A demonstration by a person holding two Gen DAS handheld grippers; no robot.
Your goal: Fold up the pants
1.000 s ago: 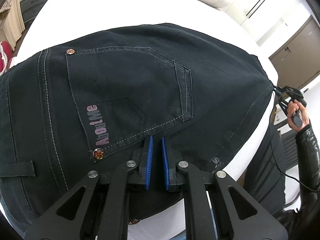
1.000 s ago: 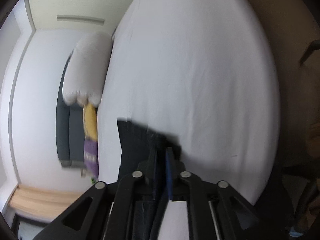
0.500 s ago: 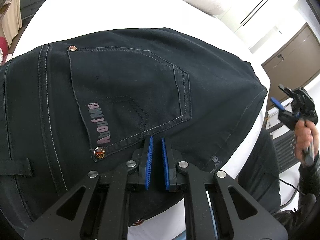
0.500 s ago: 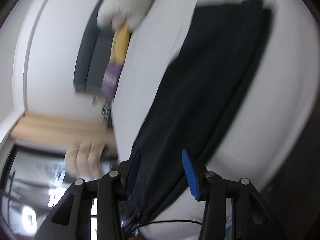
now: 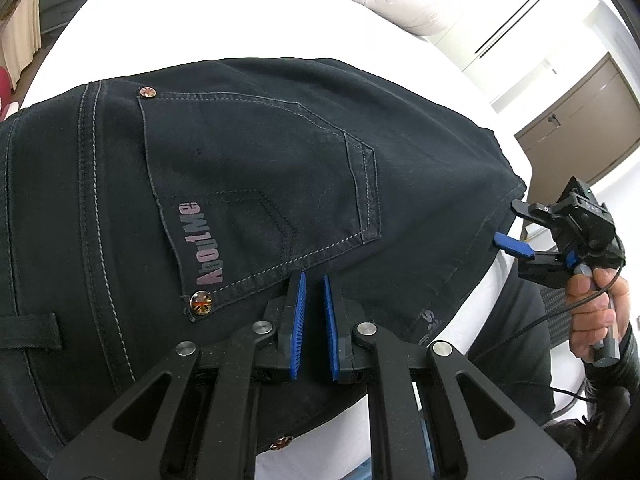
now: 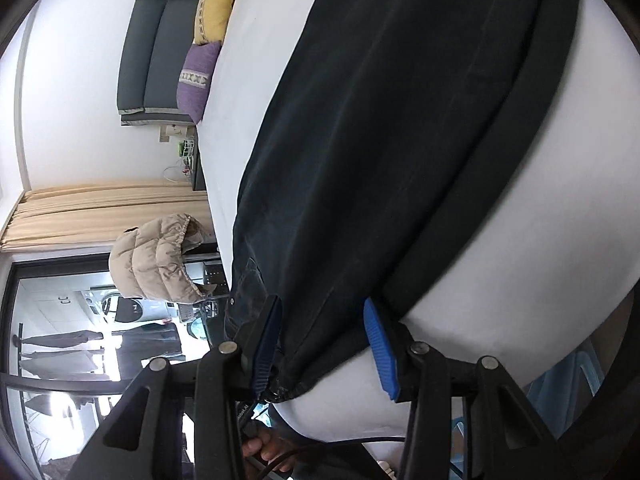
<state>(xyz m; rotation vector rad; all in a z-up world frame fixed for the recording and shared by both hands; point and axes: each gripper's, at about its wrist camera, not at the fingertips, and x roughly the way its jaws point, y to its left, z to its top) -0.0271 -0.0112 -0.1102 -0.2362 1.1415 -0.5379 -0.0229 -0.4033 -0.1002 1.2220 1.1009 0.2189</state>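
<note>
- At the left of the left wrist view, we are seeing the pants (image 5: pixel 248 184) lying flat on the white bed (image 5: pixel 208 28), waistband end nearest us, with the back pocket (image 5: pixel 260 184) and its pink lettering facing up.
- In the middle, we are keeping the left gripper (image 5: pixel 314 314) clenched to a narrow slit just over the seat of the pants; no cloth is showing between its blue pads, so it is grasping nothing.
- To the right, a hand (image 5: pixel 596 312) is holding the right gripper (image 5: pixel 516 228) at the far edge of the cloth, near the bed's side.
- In the right wrist view, the right gripper (image 6: pixel 324 344) is standing released, its jaws spread wide, with the edge of the pants (image 6: pixel 400 140) running between them but not pinched.
- We are judging the denim to be fairly heavy, soft and limp, with stiffer seams and waistband; it is unlikely to slip from ribbed pads and is not fragile.
- We are thinking the best holds are the thick hem or side seam on one end and the waistband on the other, taking all layers together so the fold stays even.
</note>
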